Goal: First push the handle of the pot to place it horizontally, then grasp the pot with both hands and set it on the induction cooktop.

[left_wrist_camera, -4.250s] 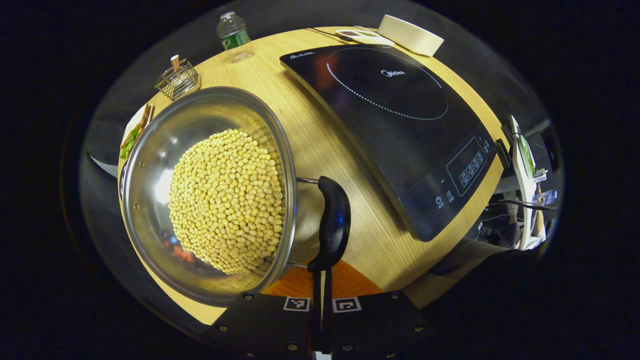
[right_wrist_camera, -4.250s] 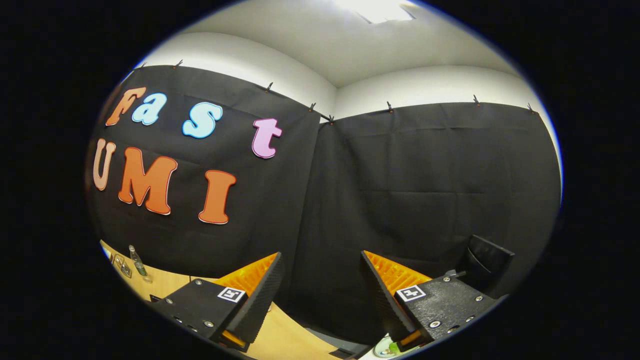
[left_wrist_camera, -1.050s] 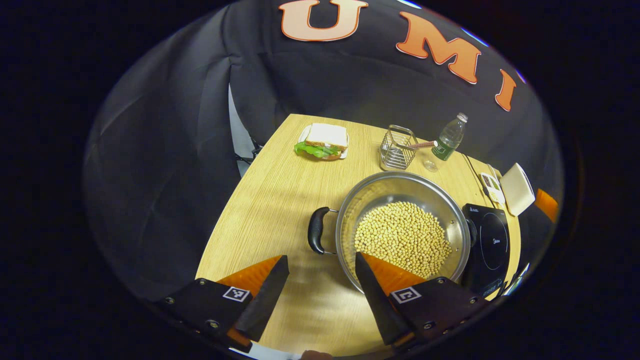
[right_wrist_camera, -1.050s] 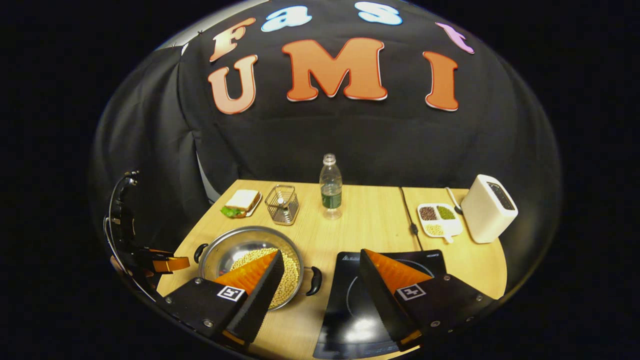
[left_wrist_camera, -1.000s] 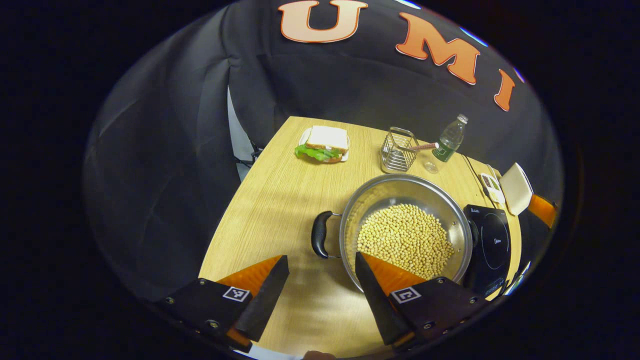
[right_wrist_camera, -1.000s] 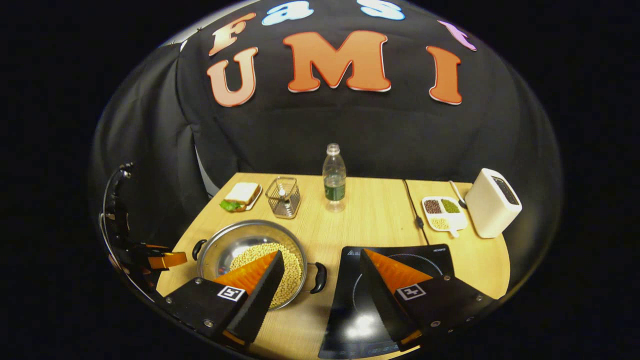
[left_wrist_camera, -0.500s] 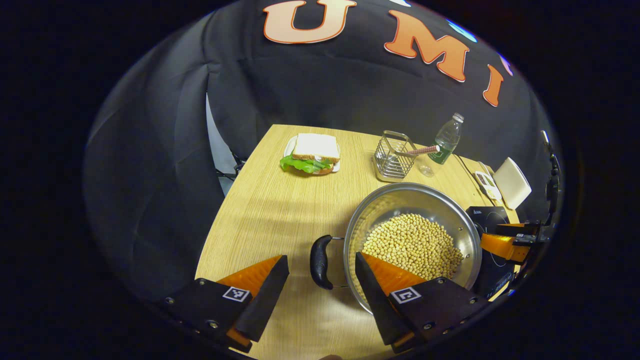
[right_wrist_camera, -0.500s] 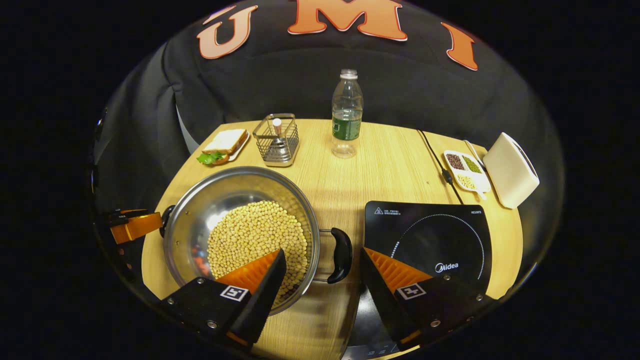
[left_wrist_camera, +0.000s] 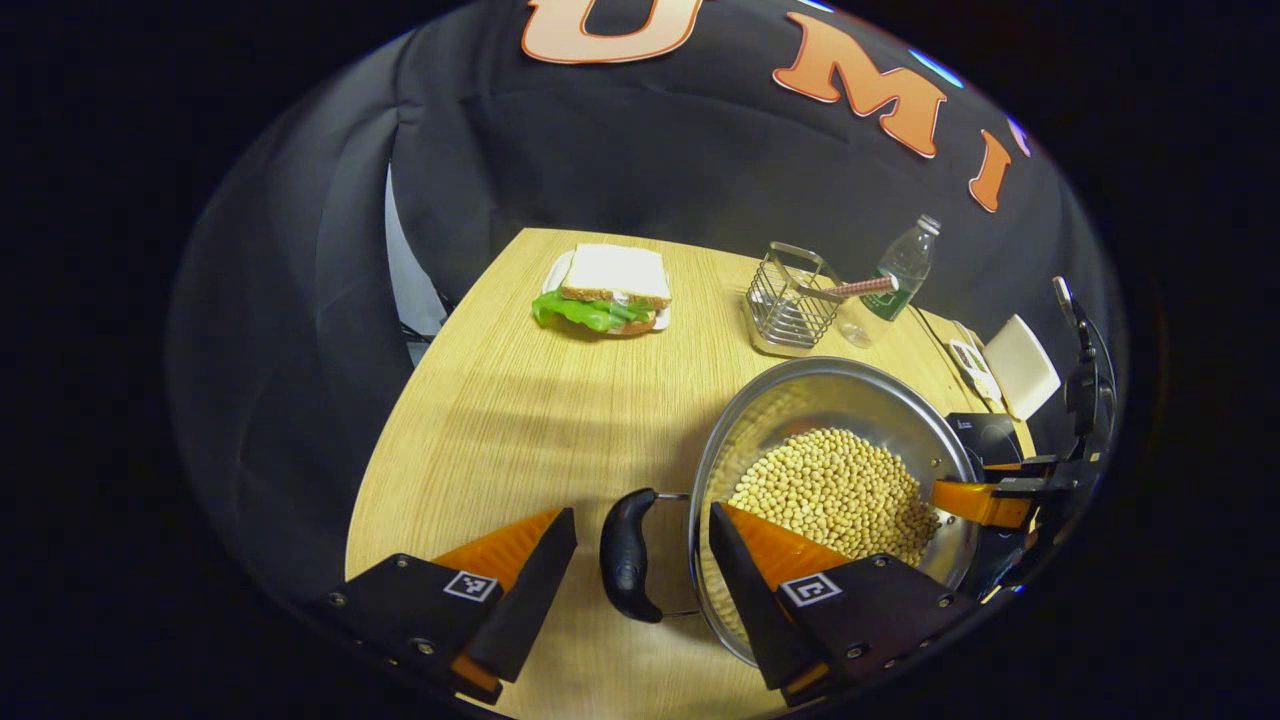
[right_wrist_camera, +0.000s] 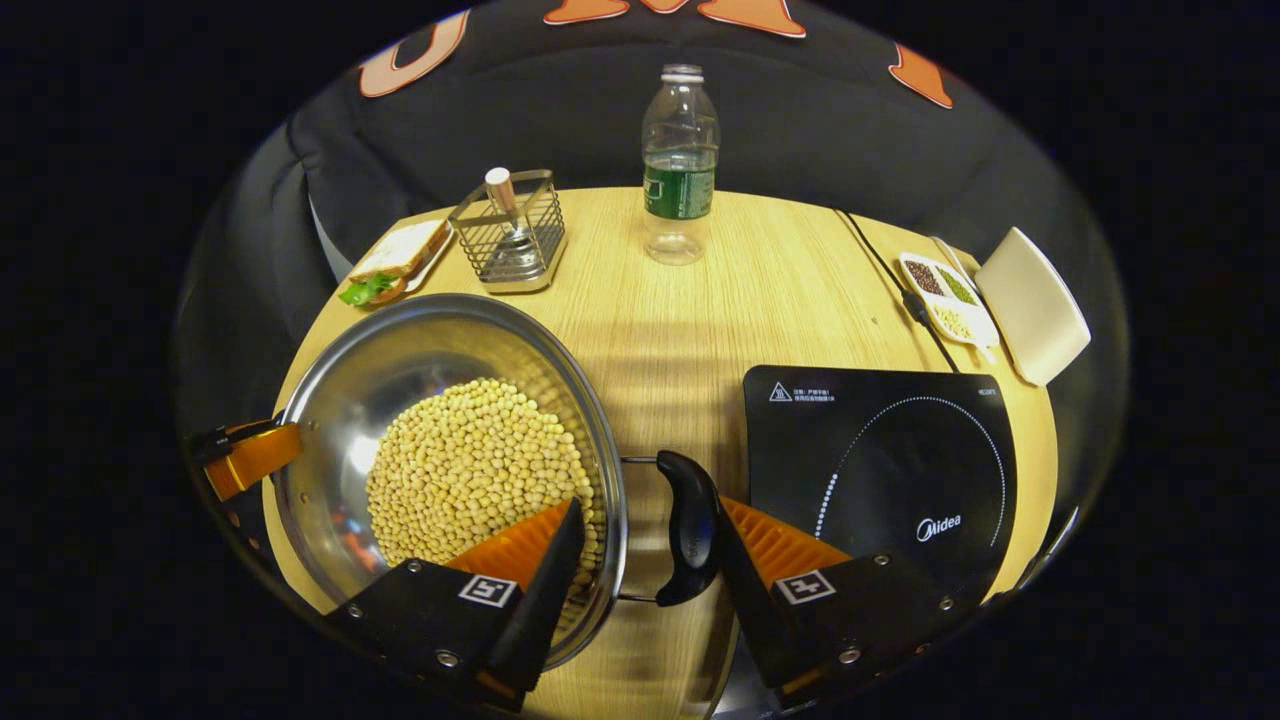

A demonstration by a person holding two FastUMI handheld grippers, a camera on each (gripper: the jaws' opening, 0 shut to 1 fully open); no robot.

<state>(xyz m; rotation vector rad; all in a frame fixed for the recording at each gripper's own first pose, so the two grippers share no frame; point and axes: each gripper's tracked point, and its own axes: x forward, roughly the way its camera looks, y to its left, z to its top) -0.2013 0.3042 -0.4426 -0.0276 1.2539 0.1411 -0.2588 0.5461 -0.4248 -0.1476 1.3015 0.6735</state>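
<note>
A steel pot (left_wrist_camera: 800, 400) full of yellow beans (left_wrist_camera: 830, 490) stands on the wooden table (left_wrist_camera: 500, 400). Its black left handle (left_wrist_camera: 625, 555) lies between the fingers of my open left gripper (left_wrist_camera: 642, 512). In the right gripper view, the pot (right_wrist_camera: 400, 360) has its black right handle (right_wrist_camera: 688, 525) between the fingers of my open right gripper (right_wrist_camera: 650, 505), close to the right one. Both handles point sideways, left and right. The black induction cooktop (right_wrist_camera: 880, 470) lies flat just right of the pot. Each view catches the other gripper at the pot's far side: the right gripper (left_wrist_camera: 985, 500) and the left gripper (right_wrist_camera: 245, 455).
Along the table's back stand a sandwich on a plate (left_wrist_camera: 605, 295), a wire basket (right_wrist_camera: 510, 235), a water bottle (right_wrist_camera: 678, 165), a divided dish of beans (right_wrist_camera: 945, 295) and a white box (right_wrist_camera: 1030, 305). A cable (right_wrist_camera: 890, 270) runs to the cooktop.
Both grippers have come down and closer to the pot, staying open. Each handle now sits between a pair of fingers instead of ahead of them.
</note>
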